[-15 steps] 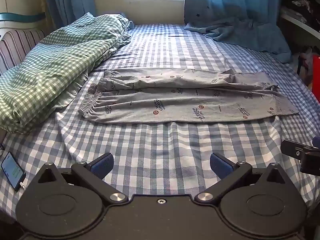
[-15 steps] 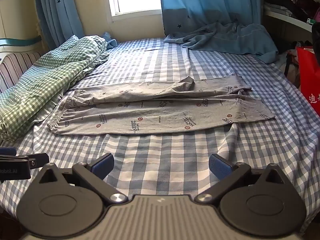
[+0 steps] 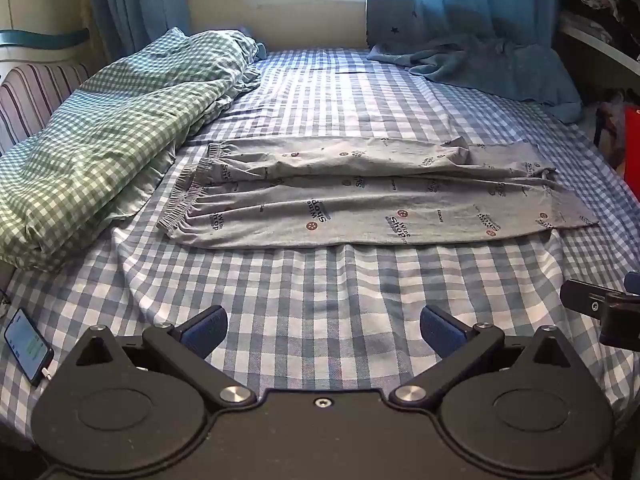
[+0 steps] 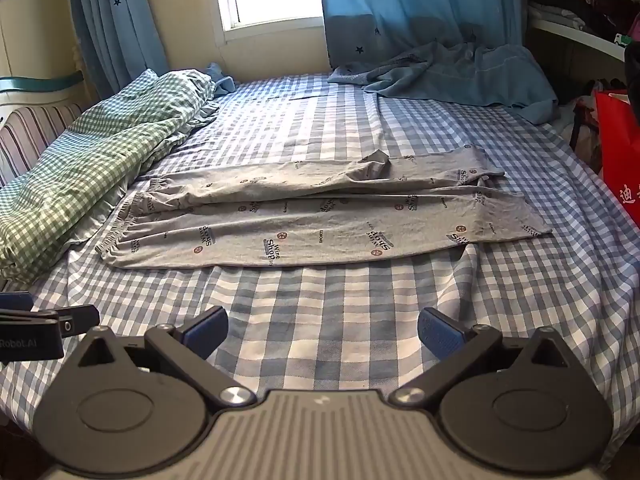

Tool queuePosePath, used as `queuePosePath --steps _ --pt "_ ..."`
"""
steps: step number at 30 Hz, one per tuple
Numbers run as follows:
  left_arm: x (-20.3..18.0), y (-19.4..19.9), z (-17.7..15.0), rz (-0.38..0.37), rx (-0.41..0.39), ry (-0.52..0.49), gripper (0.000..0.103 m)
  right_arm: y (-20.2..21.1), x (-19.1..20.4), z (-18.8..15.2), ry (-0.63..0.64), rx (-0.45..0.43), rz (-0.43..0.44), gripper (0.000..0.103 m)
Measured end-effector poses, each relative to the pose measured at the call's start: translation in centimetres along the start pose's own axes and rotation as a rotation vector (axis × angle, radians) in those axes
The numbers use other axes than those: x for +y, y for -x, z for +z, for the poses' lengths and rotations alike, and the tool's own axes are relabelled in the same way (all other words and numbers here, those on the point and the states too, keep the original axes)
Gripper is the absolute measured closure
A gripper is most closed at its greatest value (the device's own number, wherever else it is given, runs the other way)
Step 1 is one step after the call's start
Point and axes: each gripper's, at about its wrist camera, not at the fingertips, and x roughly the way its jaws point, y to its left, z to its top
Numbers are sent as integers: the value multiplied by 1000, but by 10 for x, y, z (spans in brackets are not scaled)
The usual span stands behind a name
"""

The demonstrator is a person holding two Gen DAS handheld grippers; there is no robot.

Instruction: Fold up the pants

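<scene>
The grey pants are lying flat across the bed, while the left gripper and right gripper are hovering wide apart, holding nothing.

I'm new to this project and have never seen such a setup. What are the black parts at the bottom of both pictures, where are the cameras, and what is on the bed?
Each picture comes from a camera on a tool a person holds, looking forward along its two blue-tipped fingers. One shows the left hand-held gripper, the other the right hand-held gripper. Both are open and hold nothing. On the checked bed sheet grey printed pants lie flat, waistband to the left. A green checked quilt is bunched at the left, a blue blanket lies near the window, and a phone rests by the near left edge.
</scene>
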Motion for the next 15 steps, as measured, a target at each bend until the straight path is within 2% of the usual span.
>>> queuePosePath --steps 15 --pt "-3 -2 1 -9 6 5 1 -1 1 0 -3 5 0 0"
